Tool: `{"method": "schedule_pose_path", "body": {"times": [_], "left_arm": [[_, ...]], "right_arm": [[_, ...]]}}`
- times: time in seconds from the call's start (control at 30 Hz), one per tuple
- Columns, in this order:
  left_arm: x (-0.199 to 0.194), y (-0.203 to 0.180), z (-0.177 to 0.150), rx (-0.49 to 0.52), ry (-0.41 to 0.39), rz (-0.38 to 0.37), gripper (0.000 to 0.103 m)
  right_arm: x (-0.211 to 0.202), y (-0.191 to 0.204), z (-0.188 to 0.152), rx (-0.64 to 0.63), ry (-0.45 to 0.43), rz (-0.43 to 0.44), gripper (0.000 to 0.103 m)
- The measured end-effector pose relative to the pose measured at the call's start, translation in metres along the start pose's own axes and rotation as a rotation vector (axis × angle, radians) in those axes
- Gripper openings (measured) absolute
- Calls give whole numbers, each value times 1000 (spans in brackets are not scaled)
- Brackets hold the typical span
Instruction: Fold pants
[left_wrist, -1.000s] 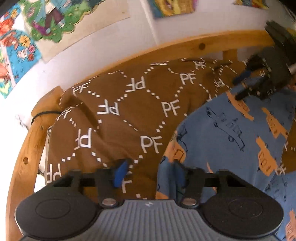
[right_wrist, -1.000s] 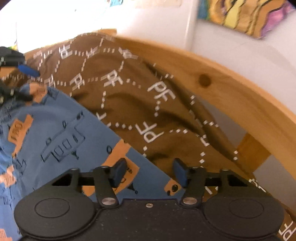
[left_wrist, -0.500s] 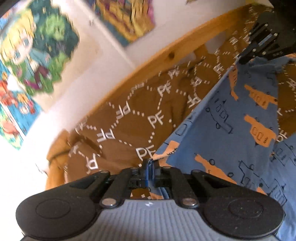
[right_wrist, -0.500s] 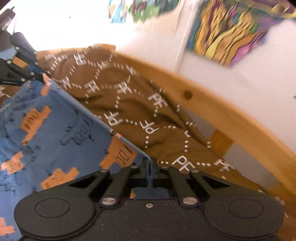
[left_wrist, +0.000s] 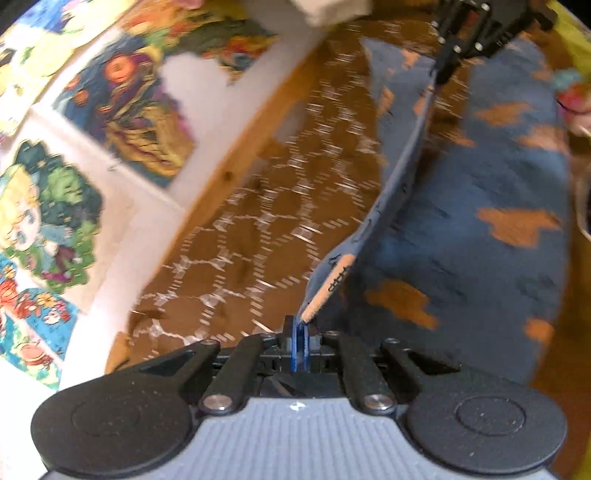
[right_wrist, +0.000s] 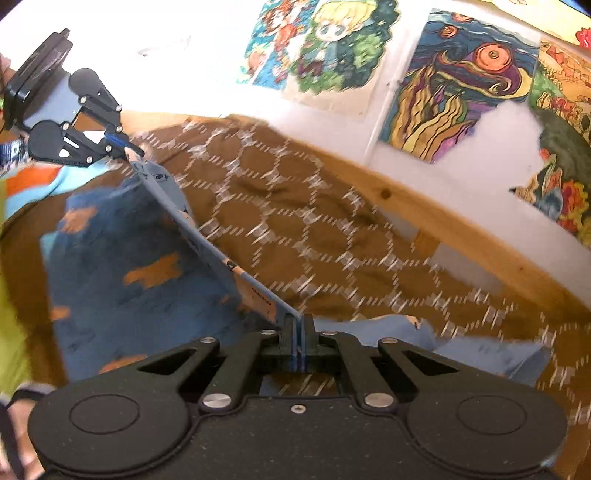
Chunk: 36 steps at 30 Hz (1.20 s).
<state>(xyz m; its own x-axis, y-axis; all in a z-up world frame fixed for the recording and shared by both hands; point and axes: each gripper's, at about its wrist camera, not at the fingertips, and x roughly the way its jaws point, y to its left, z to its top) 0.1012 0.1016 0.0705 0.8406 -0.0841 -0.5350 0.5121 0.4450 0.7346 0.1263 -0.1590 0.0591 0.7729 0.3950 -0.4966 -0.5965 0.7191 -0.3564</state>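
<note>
Blue pants (left_wrist: 480, 221) with orange car prints lie on a brown patterned blanket (left_wrist: 258, 206). My left gripper (left_wrist: 298, 325) is shut on one corner of the pants' edge. My right gripper (right_wrist: 297, 325) is shut on the other corner. The edge (right_wrist: 207, 251) is stretched taut between the two and lifted off the blanket. In the left wrist view the right gripper (left_wrist: 441, 74) shows at the top right. In the right wrist view the left gripper (right_wrist: 127, 146) shows at the upper left. The picture is blurred by motion.
A wooden bed rail (right_wrist: 461, 229) runs along the white wall behind the blanket (right_wrist: 332, 229). Colourful drawings (right_wrist: 454, 85) hang on the wall. A person's lime-green sleeve (right_wrist: 11, 295) shows at the left edge of the right wrist view.
Both grippers went from open to shut on the pants' edge. They then lifted it and swept it across the blanket, and the left gripper rolled.
</note>
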Motion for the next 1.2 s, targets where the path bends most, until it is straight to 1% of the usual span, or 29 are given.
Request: {"method": "schedule_pose_path", "body": {"times": [0.1,0.2,0.33,0.47,0.57,0.7,0.87,0.97,1.07,1.1,1.13,1.2], "left_arm": [[0,-20,-15,39,13,-52,4],[4,-34,-27,50,33,-87,4],[8,-44,-38,78,64,-134,4],[6,-44,-43,63,72,-140,4],[-1,-45,-40,48,66,-136,4],[-9,-54,-40,57,72,-159,4],[-4,-67,-43,101,105,-146,4],[-4,-67,-41,86,112,-149,4],[-4,-66,-41,82,119,-144,4],[-4,-67,-41,82,121,-141,4],[-4,-67,-41,82,123,-139,4],[-4,-68,-40,80,126,-136,4]], "right_arm": [[-9,31,-19,11,43,2,0],[-11,54,-36,39,80,-1,0],[-8,76,-51,56,125,-6,0],[-7,89,-57,61,141,-11,0],[-8,88,-59,82,144,-15,0],[-16,87,-63,115,157,-18,0],[-20,101,-73,96,188,-24,0],[-20,108,-75,69,183,-26,0],[-24,111,-72,34,169,-51,0],[-25,112,-72,22,167,-67,1],[-25,112,-73,11,169,-76,12],[-24,111,-76,-12,181,-84,19]]}}
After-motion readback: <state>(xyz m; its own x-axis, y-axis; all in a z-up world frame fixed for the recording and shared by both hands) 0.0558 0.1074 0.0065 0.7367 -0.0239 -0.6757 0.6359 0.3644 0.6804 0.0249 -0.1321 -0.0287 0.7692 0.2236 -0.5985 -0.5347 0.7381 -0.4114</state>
